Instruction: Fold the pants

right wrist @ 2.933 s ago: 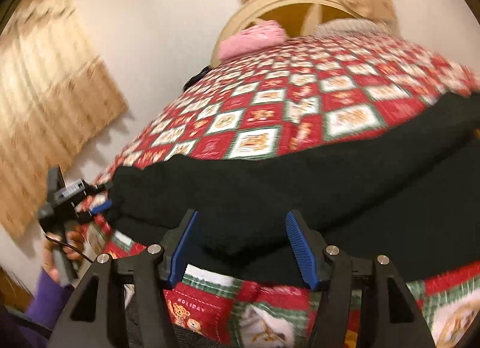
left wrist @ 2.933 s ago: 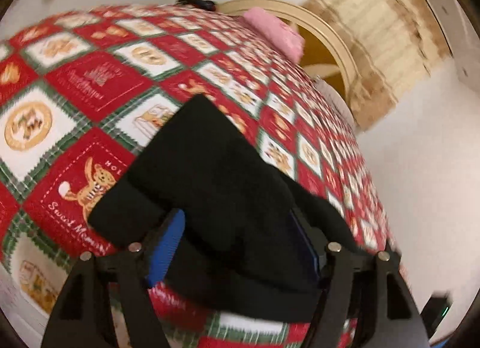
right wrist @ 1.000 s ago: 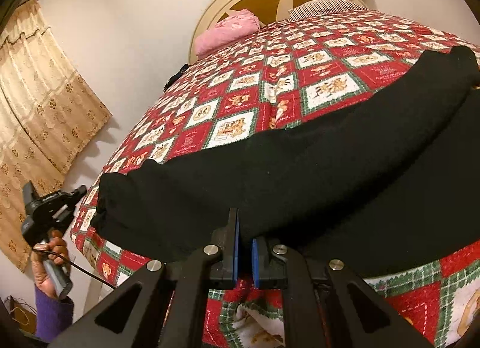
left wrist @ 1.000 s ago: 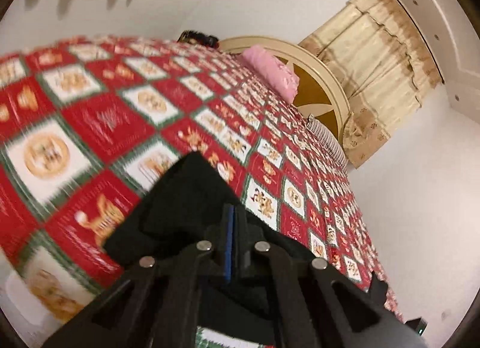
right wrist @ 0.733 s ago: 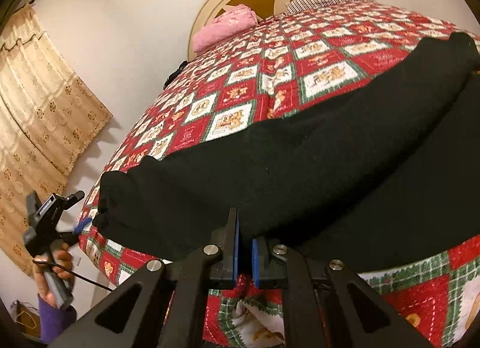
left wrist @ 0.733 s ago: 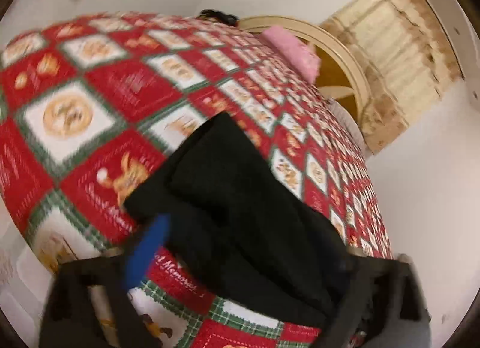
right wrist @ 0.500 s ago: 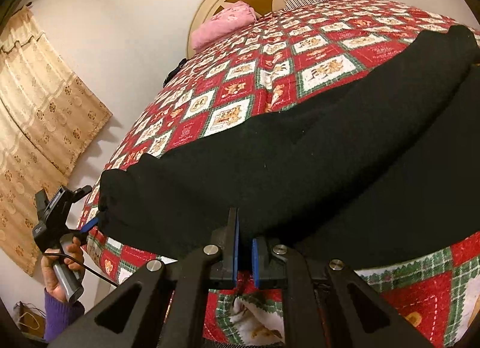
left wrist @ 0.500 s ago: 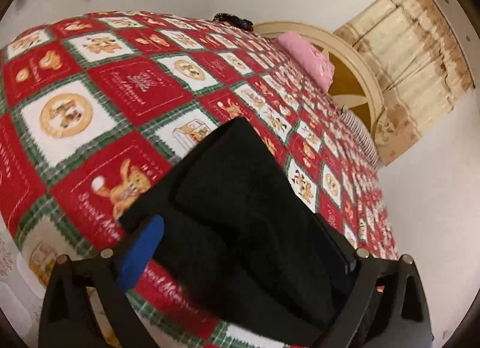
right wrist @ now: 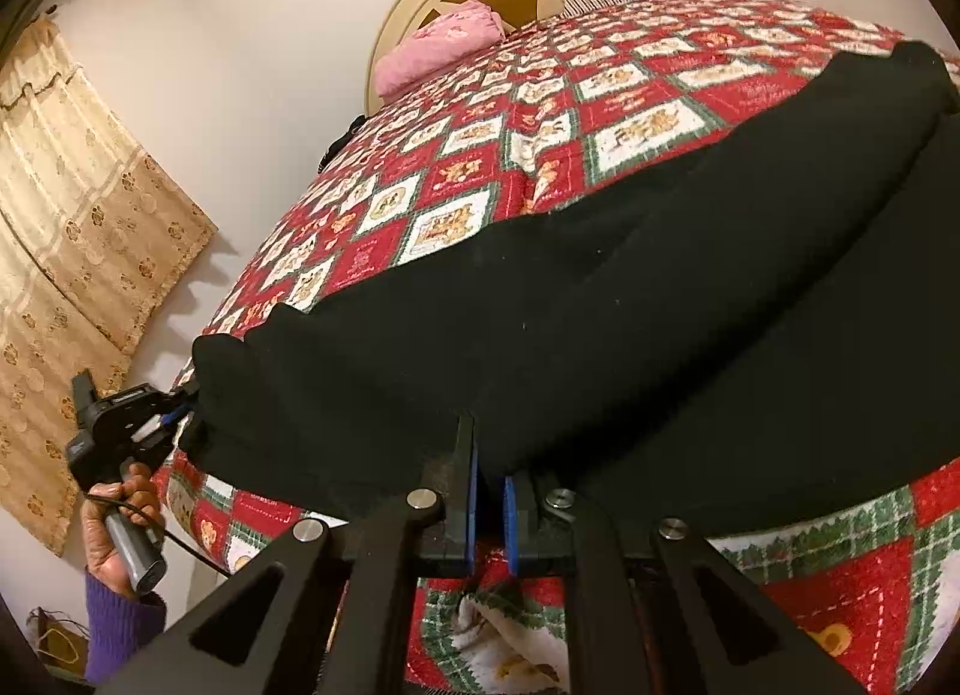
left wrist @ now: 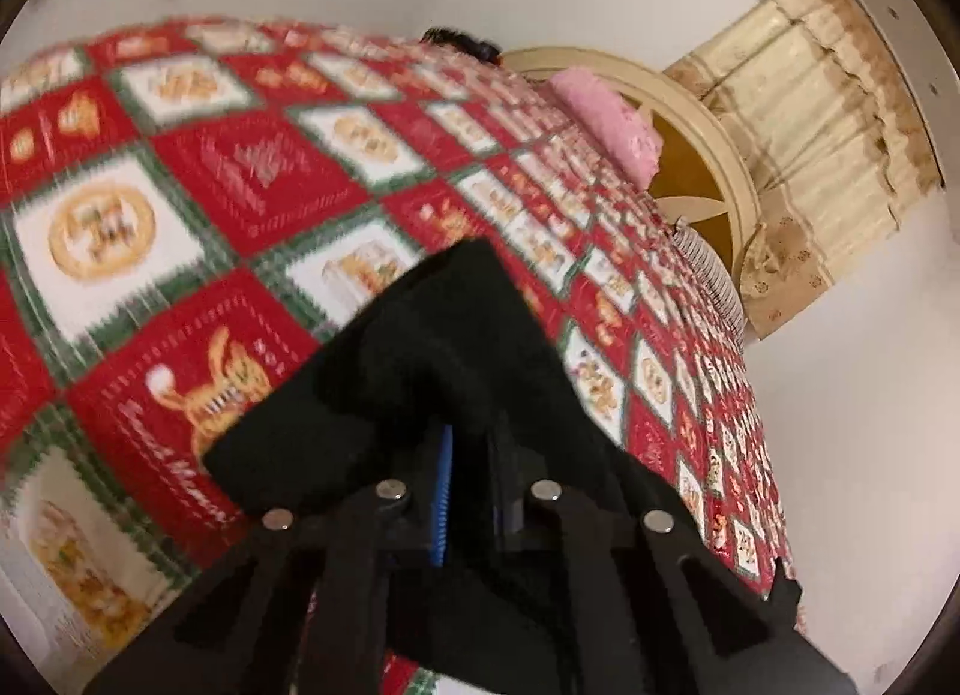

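Note:
Black pants (right wrist: 600,305) lie lengthwise along the near edge of the bed. In the left wrist view one end of the pants (left wrist: 450,335) bunches up between the blue pads. My left gripper (left wrist: 474,443) is closing, its jaws almost together with that cloth pinched between them. The right wrist view shows the same left gripper (right wrist: 180,407) at the pants' left end, held by a hand (right wrist: 120,503). My right gripper (right wrist: 489,455) is shut on the near edge of the pants, midway along.
A red, white and green patchwork quilt (left wrist: 240,173) covers the bed and hangs over its near edge (right wrist: 840,575). A pink pillow (right wrist: 438,41) lies by the round cream headboard (left wrist: 708,155). Beige curtains (right wrist: 78,245) hang on the wall at left.
My left gripper went from shut to wide open, sank onto the end of the pants, and has closed on the cloth. The right gripper has kept still, shut on the edge.

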